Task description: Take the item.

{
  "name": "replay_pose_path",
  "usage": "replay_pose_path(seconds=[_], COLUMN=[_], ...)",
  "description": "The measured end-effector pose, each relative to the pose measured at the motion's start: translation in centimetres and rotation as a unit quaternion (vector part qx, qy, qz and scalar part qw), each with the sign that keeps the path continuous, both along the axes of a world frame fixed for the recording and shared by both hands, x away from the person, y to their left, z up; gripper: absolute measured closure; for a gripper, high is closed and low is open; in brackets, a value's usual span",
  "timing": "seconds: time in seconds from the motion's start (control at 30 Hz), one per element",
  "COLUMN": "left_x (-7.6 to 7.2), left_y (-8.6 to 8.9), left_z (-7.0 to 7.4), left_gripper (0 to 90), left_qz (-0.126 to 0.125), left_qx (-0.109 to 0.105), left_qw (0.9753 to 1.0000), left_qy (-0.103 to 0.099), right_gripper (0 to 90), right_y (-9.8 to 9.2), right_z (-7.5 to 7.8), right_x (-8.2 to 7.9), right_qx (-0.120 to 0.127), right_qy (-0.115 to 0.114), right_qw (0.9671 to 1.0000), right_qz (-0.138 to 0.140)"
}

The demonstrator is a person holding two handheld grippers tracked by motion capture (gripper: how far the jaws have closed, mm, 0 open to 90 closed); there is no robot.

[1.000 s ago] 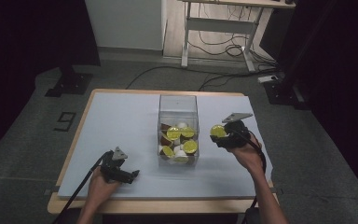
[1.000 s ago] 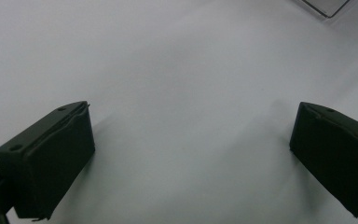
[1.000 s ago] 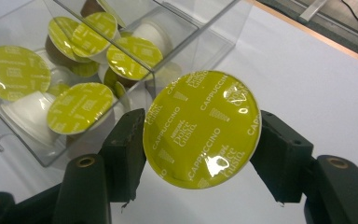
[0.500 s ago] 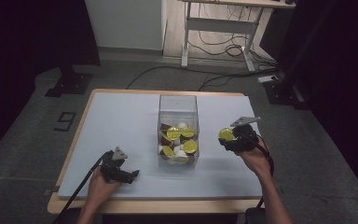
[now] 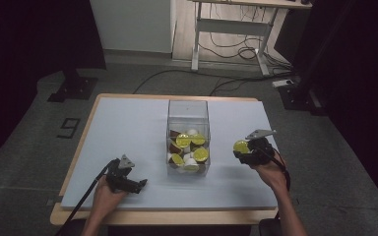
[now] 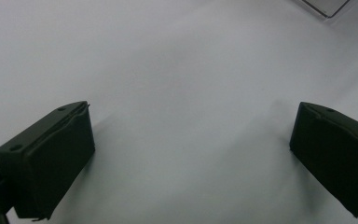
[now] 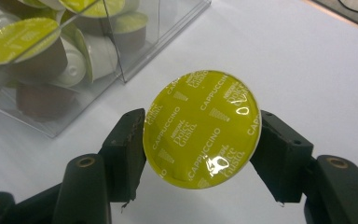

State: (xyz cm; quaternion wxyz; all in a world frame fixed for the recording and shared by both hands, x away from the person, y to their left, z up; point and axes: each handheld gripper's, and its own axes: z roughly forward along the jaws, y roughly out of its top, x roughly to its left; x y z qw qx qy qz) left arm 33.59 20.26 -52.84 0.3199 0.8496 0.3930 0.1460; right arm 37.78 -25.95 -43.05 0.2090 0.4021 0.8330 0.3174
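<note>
Capsule (image 7: 200, 128) locked in the right gripper (image 7: 200, 140) — jaws pressed to either side of its rim, and the green foil lid, printed "CAPPUCCINO", faces straight into the right gripper view. From the high view that right gripper (image 5: 248, 150) holds the capsule (image 5: 240, 146) over the pale table (image 5: 128, 123), well to the right of the clear box (image 5: 188, 135) and not touching it. Over to the left gripper (image 5: 125, 181): low by the table's near edge, left of the box and nearer the person, jaws spread wide with bare tabletop between them. Further out, the box itself stands mid-table, a heap of green-lidded capsules (image 5: 187, 150) lying in its lower half, several tipped on their sides.
</note>
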Motion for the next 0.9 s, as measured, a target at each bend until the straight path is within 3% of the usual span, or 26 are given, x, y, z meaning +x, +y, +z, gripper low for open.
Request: replay_pose_path(seconds=[0.9], left_x=[0.0], left_y=[0.0], left_z=[0.0], left_gripper=[0.0], left_qz=[0.001], left_qx=[0.000], left_qw=[1.0000], left_qy=[0.000], right_gripper=[39.3], right_y=[0.4], right_z=[-5.0], right_x=[-0.2], right_qx=[0.009], right_qy=[0.030], right_qw=[0.9995], right_qz=[-0.002])
